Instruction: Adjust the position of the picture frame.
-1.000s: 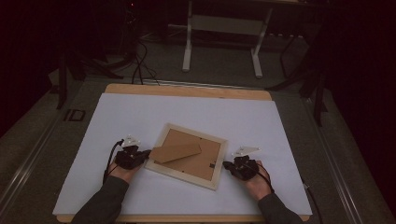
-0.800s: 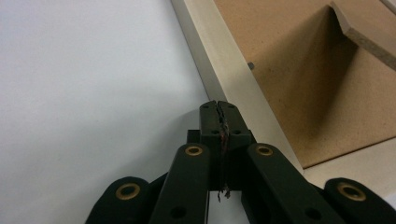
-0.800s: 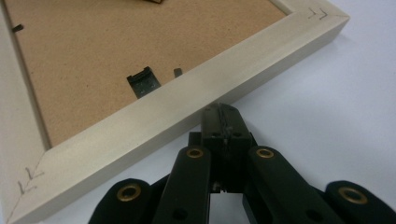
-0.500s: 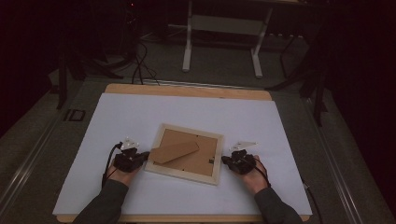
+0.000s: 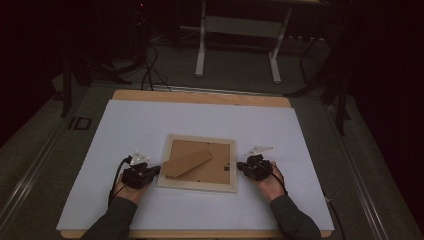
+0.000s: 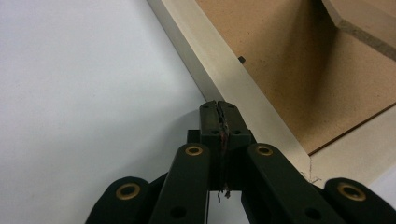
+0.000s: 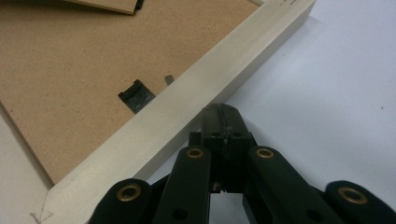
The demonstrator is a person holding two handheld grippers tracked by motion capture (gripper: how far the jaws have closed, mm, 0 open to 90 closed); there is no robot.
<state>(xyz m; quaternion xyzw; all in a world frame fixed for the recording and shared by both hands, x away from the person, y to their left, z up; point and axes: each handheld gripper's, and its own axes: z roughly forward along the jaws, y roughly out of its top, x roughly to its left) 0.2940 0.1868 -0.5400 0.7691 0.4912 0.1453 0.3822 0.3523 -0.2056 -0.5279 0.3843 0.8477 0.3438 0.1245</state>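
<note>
White sheet (image 5: 150, 125) covers the wooden table (image 5: 200, 97) in a dark room, desk legs (image 5: 201, 55) beyond. Picture frame (image 5: 199, 186), face down, lies between the left gripper (image 5: 156, 170) and right gripper (image 5: 240, 166); both have jaws pressed together, empty, tips at its side edges. Brown stand flap (image 5: 186, 163) lies just right of the left gripper.

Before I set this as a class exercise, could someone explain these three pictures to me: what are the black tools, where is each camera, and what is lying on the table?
A person holds a black two-jaw tool in each hand. The high view looks down on the table from above: the left hand-held gripper and the right hand-held gripper sit at opposite sides of a pale wooden picture frame, lying face down on a white table cover. Its brown fibreboard back and angled brown stand face up. The other two pictures come from cameras riding on each gripper, looking along its jaws. Both pairs of jaws are shut with nothing between them, their tips at the frame's outer edge.
</note>
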